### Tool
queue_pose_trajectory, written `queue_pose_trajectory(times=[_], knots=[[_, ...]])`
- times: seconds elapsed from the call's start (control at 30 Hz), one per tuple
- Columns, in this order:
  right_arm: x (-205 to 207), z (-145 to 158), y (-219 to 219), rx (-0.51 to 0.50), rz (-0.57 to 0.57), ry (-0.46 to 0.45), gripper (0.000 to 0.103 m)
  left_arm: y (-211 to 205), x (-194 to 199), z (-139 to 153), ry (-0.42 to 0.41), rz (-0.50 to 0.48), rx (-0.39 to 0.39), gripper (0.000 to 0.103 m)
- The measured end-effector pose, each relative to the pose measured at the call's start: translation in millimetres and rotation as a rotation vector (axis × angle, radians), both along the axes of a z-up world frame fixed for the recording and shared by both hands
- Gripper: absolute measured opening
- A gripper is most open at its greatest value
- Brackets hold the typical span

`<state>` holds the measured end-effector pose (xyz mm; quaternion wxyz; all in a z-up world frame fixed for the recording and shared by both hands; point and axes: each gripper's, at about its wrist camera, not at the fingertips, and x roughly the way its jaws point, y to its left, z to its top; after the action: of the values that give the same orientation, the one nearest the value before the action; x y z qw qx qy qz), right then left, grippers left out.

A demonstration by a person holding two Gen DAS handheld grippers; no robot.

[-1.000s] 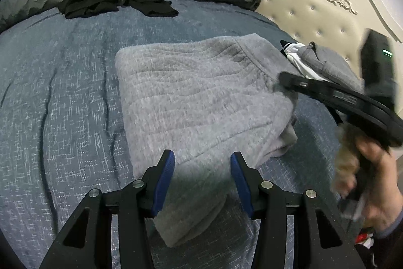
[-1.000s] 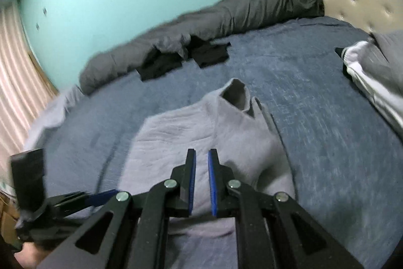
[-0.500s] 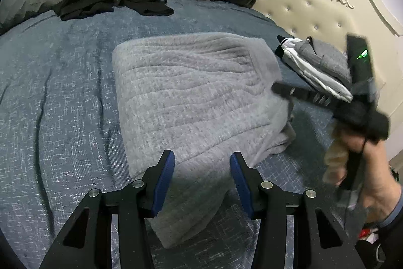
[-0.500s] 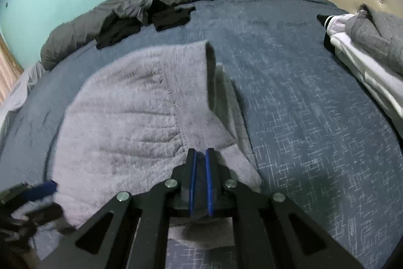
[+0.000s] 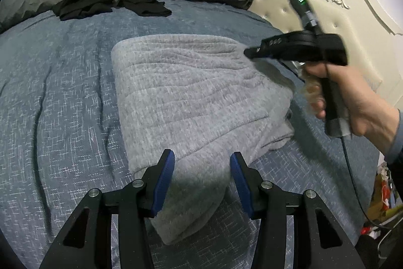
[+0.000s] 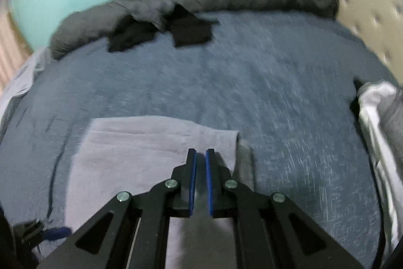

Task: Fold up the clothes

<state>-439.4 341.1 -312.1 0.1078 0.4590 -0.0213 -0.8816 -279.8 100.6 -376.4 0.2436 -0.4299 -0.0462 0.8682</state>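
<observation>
Grey knit sweater [image 5: 191, 102] lies folded on the blue bedspread [image 5: 63, 105], its near edge running under the left gripper [image 5: 202, 180], whose fingers stand spread and empty. Right gripper [image 6: 200, 180], fingers nearly together with nothing seen between them, hovers over the sweater's far right corner, probably placed to flatten or square the fold.

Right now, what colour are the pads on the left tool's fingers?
Blue pads on black fingers, clearest in the left wrist view.
</observation>
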Motion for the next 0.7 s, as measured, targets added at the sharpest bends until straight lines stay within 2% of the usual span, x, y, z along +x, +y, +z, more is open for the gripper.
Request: queue_pose_trajectory(times=[0.07, 0.2, 0.27, 0.4, 0.5, 0.6, 0.7], knots=[[-9.3, -16.1, 10.6, -0.005, -0.037, -0.051, 0.005, 0.5, 0.4, -1.3, 0.003, -0.003, 0.002, 0.050], [-8.0, -39.9, 22.8, -0.032, -0.047, -0.098, 0.005, 1.3, 0.6, -1.3, 0.000, -0.002, 0.004, 0.050], [-5.4, -38.7, 25.1, -0.040, -0.044, -0.083, 0.005, 1.6, 1.1, -1.0, 0.000, 0.000, 0.003, 0.050], [4.1, -7.2, 26.5, -0.070, -0.038, 0.020, 0.005, 2.2, 1.9, -0.2, 0.000, 0.004, -0.001, 0.050], [5.6, 15.9, 14.5, -0.091, 0.022, 0.080, 0.005, 1.6, 2.1, -0.4, 0.000, 0.005, -0.001, 0.050], [-2.7, 18.4, -5.6, -0.061, 0.084, 0.061, 0.005, 1.9, 3.1, -1.7, -0.001, -0.001, -0.002, 0.050], [-19.0, -6.3, -16.1, 0.009, 0.083, -0.036, 0.005, 2.3, 4.0, -2.9, -0.002, -0.006, -0.003, 0.050]])
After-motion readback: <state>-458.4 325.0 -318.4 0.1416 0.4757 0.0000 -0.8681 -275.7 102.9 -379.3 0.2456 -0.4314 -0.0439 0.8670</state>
